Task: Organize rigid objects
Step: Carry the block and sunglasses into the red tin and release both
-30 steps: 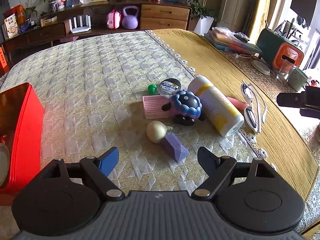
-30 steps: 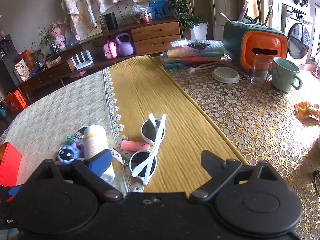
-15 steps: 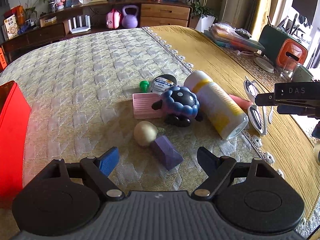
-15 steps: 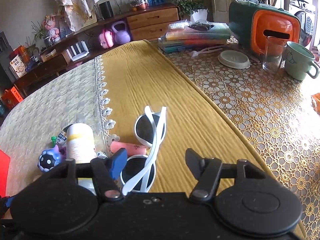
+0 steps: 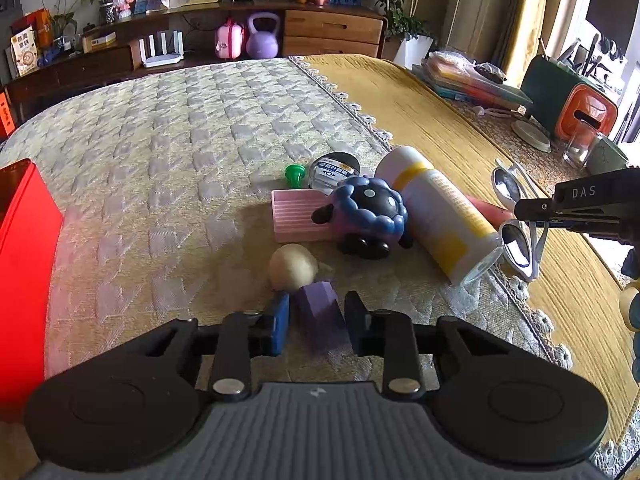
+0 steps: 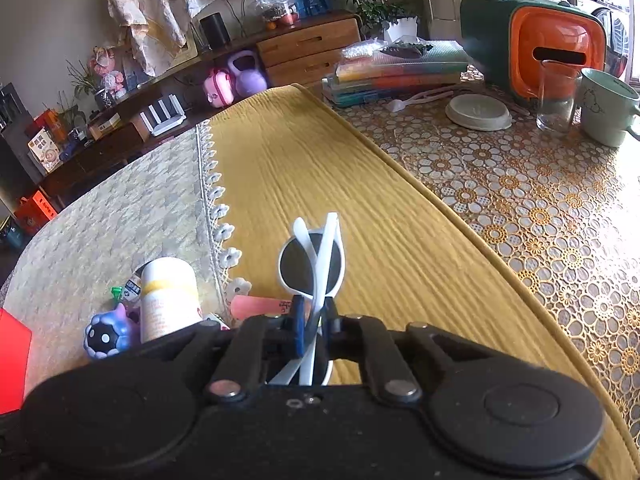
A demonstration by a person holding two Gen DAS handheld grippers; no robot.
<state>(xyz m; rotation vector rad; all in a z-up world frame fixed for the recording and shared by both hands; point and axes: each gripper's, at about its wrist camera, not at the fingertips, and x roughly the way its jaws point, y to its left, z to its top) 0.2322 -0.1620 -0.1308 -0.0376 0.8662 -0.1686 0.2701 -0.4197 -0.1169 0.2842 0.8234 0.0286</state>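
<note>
Sunlit cloths cover the counter (image 5: 208,120) under my hands, a quilted cream one on the left and a mustard runner (image 6: 320,184) beside it. My left hand-held gripper (image 5: 314,322) is closing its jaws around the purple block (image 5: 320,312), which lies on the quilted cloth between the blue pad and the black one; I cannot tell whether both pads press on it. Just beyond the block sits a cream ball (image 5: 293,267), touching it. Farther out are a pink ribbed box (image 5: 298,216), a blue sheep toy (image 5: 370,214) leaning on that box, a green peg (image 5: 295,173), a small round tin (image 5: 334,168) and a white bottle with yellow bands (image 5: 438,216) lying on its side. My right hand-held gripper (image 6: 312,322) is clamped tight on the white sunglasses (image 6: 316,264), pinching the folded arms near the bridge, with the far lens over the mustard runner. A pink tube (image 6: 256,307) lies just left of it. At the far left stands a red bin (image 5: 24,272)
</note>
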